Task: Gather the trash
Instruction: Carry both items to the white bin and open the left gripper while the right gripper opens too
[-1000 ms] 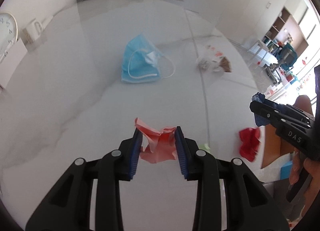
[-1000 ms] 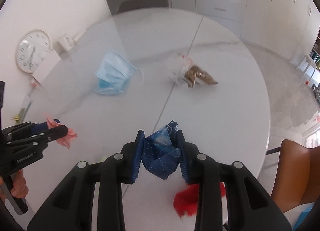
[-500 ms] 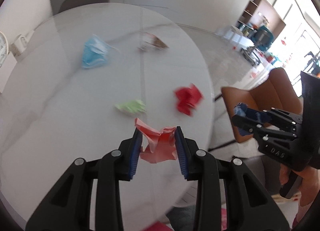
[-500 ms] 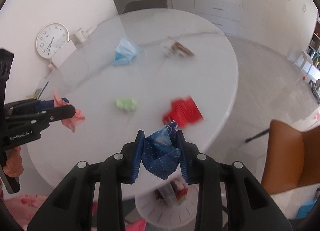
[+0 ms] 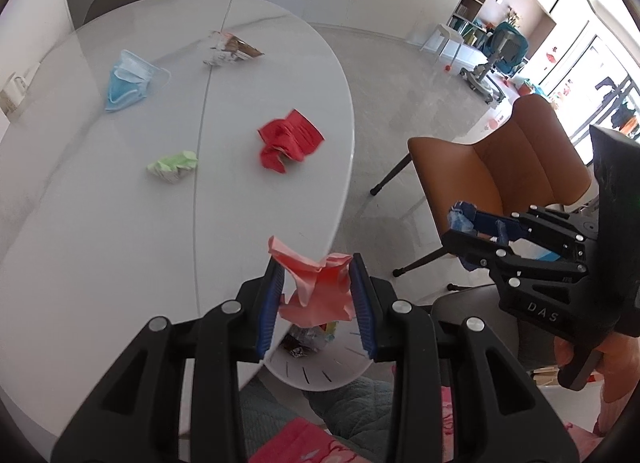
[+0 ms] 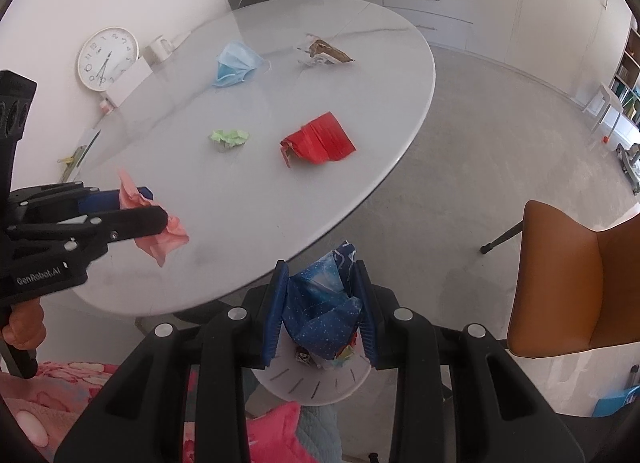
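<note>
Both claws pinch crumpled paper near the tabletop's [image 6: 416, 75] edge, above a white bin [image 6: 320, 383]: the left claw [image 5: 316, 295] clamps a pink wad [image 5: 316, 291], the right claw [image 6: 320, 307] a dark blue wad [image 6: 320, 311]. On the tabletop lie a red wrapper [image 6: 320, 139], a blue face mask [image 6: 234, 63], a clear snack bag [image 6: 324, 51] and a green paper ball [image 6: 230, 138], all well apart.

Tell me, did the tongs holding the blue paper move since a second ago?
Yes. The right tongs pulled back with the blue paper from over the white table, past its near edge, and now hang above a bin with trash.
</note>
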`<state>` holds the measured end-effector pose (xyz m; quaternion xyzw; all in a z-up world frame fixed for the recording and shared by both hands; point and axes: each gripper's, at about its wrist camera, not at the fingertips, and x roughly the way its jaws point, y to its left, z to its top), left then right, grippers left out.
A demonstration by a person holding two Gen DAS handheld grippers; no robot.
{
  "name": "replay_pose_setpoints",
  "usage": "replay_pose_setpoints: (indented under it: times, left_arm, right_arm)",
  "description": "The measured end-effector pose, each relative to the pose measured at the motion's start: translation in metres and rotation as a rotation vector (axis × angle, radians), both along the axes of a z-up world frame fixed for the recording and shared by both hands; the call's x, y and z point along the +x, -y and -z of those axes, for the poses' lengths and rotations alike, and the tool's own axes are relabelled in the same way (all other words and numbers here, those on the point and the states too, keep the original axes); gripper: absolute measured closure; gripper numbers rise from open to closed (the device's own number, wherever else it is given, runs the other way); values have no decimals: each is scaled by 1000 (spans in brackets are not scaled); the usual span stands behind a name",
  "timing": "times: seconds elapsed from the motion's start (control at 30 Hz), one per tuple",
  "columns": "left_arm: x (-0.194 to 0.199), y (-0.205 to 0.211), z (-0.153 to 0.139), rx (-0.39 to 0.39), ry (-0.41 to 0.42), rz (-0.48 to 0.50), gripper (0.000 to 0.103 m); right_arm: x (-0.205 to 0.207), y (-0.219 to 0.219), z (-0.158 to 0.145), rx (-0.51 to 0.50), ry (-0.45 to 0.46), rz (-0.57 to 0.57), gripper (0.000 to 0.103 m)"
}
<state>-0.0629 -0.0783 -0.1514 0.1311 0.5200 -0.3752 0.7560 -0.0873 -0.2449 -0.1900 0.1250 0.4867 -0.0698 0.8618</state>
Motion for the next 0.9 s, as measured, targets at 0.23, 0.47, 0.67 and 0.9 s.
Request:
replay_pose_setpoints:
  times: [0.23,0.47,0.67,0.9]
  left_arm:
    - [-27,14,31,59,-41,48,70]
    - [-43,20,52,84,-108,98,70]
    - [-49,23,57,110,-114,122,36]
    - [-44,14,44,112,-79,109,29]
  right_arm:
    - [-14,7,9,11,-12,-15,70]
    - [-24,8,16,28,-14,-9,70]
    - [-28,5,21,41,-25,-13,70]
    - [-26,4,24,53,-24,-13,69]
